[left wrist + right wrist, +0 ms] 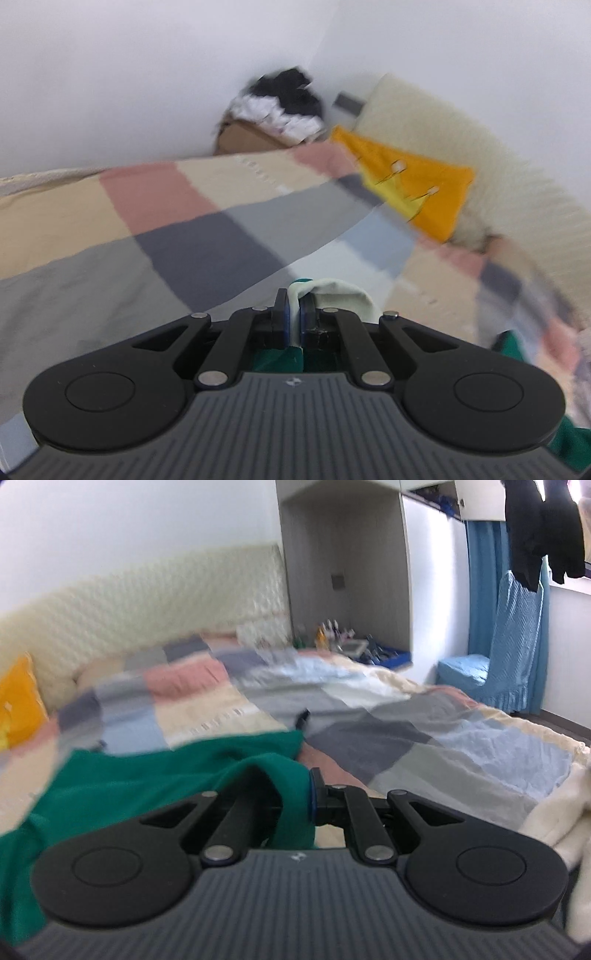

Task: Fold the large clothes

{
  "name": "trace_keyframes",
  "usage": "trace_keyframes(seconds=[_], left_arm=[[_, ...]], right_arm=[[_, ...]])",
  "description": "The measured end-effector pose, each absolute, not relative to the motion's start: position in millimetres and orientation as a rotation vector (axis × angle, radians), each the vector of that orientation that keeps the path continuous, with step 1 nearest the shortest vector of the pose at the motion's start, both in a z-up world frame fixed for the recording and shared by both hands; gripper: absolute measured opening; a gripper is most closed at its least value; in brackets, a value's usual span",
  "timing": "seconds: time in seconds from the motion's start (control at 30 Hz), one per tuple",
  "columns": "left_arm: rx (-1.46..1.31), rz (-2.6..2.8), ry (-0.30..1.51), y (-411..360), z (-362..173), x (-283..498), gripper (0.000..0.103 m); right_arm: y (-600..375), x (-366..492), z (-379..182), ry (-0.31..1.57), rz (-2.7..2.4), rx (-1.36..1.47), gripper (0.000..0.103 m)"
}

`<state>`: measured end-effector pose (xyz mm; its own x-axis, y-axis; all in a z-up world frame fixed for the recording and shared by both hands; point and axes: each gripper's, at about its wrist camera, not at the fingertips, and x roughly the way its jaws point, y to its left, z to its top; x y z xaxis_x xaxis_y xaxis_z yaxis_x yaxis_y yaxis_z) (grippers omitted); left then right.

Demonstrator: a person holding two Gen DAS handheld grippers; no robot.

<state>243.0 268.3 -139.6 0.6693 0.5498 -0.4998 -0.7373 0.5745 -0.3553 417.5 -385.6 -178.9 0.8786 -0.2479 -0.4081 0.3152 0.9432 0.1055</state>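
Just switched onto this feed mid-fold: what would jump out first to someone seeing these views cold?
The green garment stands out, draped over the patchwork bedspread and pinched by the right gripper. The left gripper is shut on a pale edge of cloth with green beneath it. A bright orange cushion sits against the cream headboard.

ahead-left: patchwork bedspread [155, 229] lies flat, open to pass | far corner: cardboard box [251, 138] heaped with clothes blocks | head side: orange cushion [417, 184] against cream headboard [155, 602] | right edge: cream blanket [554, 823] bunched | green garment [155, 775] drapes across the near-left
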Motion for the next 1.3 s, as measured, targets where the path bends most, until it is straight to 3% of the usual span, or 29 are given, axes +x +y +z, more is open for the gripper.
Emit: trace_keyframes(seconds=[0.33,0.57,0.67,0.83,0.9,0.97,1.07,1.13,1.3], left_arm=[[-0.695,0.886,0.475,307.1,-190.1,287.0,0.007],[-0.744,0.900,0.449,304.7,-190.2,279.2,0.009],[-0.771,0.899,0.433,300.8,-186.9,268.0,0.014],[-0.754,0.874,0.444,285.5,-178.4,255.6,0.031],[-0.741,0.866,0.457,278.7,-174.2,252.0,0.041],[-0.729,0.858,0.460,273.5,-169.8,245.7,0.054],[-0.727,0.845,0.471,268.0,-165.3,236.1,0.069],[-0.746,0.806,0.466,265.6,-163.8,229.2,0.082],[-0.739,0.747,0.461,248.7,-158.4,213.9,0.084]], right_arm=[[-416.6,479.9,-245.0,0.632,-0.335,0.273,0.012],[-414.2,478.4,-247.0,0.616,-0.342,0.281,0.013],[-420.8,474.4,-239.9,0.604,-0.342,0.314,0.013],[-418.0,456.6,-222.6,0.562,-0.333,0.306,0.013],[-416.7,448.8,-216.5,0.551,-0.328,0.303,0.017],[-417.0,442.3,-211.4,0.541,-0.318,0.315,0.041],[-420.7,431.1,-205.0,0.513,-0.316,0.344,0.064],[-424.1,423.5,-202.9,0.508,-0.314,0.377,0.071],[-431.1,406.8,-198.2,0.490,-0.281,0.481,0.073]])
